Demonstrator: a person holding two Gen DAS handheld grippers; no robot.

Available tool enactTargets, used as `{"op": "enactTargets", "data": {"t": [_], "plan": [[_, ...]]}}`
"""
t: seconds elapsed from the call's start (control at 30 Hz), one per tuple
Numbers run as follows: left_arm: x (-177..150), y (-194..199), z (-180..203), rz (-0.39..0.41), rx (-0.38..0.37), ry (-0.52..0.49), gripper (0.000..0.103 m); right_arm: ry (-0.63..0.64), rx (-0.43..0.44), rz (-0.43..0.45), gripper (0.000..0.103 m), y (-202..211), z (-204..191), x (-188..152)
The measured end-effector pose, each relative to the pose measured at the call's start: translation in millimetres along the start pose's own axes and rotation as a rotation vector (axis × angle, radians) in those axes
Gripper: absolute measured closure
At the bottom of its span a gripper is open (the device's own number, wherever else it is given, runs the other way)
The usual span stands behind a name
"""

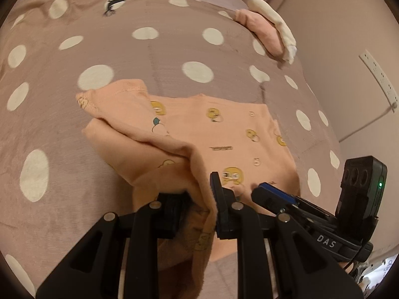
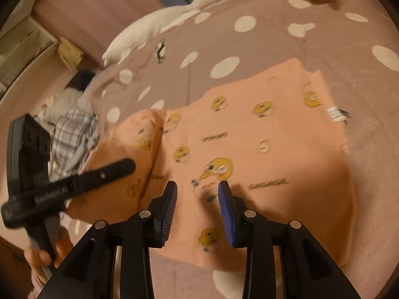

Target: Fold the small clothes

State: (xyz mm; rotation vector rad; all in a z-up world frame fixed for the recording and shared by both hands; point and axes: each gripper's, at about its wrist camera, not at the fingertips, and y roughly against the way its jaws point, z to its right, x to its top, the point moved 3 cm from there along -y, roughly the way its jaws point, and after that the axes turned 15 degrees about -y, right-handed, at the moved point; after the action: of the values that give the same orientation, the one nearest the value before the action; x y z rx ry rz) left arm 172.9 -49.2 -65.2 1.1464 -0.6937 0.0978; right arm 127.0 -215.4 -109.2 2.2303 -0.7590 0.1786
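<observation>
Peach cotton garment: small soft knit printed with yellow cartoon ducks, lying flat on the bed, long axis running across the right wrist view from left to right.
Folded flap: left side of the garment lifted and doubled toward the middle, thick and rumpled.
Left gripper: black jaws clamped on the raised edge of that flap; nearer to the moving cloth.
Right gripper: blue-ribbed pads apart, nothing pinched between them; the flat body of the garment lies directly ahead and below.
Judgement: the flap looks ready to be laid across toward the right gripper.
Mauve bedspread: smooth fabric with cream polka dots.
Plush goose: white, long-necked, orange beak, at the far edge.
</observation>
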Motion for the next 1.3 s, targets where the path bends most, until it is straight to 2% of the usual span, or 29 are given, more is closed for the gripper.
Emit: {"op": "enactTargets", "data": {"t": [0.07,0.17,0.23,0.4,0.47,0.53,0.57,0.77,1.0,1.13,1.3], "plan": [[4,-5,10,-0.006,-0.015,-0.010,0.079,-0.030,0.002,0.016,0.069,5,8,3],[8,-15,29,-0.032,-0.119,-0.024,0.071,-0.070,-0.001,0.053,0.069,11,17,8],[11,-20,41,-0.036,-0.182,-0.034,0.071,-0.094,0.004,0.069,0.069,16,24,10],[13,-16,43,-0.011,-0.201,-0.012,0.070,-0.116,0.016,0.079,0.069,29,38,12],[9,-10,37,0.008,-0.198,0.010,0.064,-0.107,0.031,0.074,0.068,32,38,12],[0,-1,26,0.024,-0.184,0.038,0.058,-0.090,0.045,0.064,0.057,33,36,11],[-5,2,22,0.030,-0.179,0.051,0.056,-0.083,0.051,0.059,0.055,34,36,11],[-43,19,-7,0.035,-0.115,0.111,0.056,-0.061,0.132,-0.053,0.054,11,19,10],[-78,36,-32,0.063,-0.072,0.171,0.050,-0.028,0.080,-0.130,0.054,-27,1,12],[-89,40,-37,0.078,-0.068,0.183,0.050,0.003,0.027,-0.135,0.054,-41,-8,15],[-96,42,-42,0.082,-0.063,0.184,0.050,0.019,0.008,-0.139,0.054,-52,-14,18]]}}
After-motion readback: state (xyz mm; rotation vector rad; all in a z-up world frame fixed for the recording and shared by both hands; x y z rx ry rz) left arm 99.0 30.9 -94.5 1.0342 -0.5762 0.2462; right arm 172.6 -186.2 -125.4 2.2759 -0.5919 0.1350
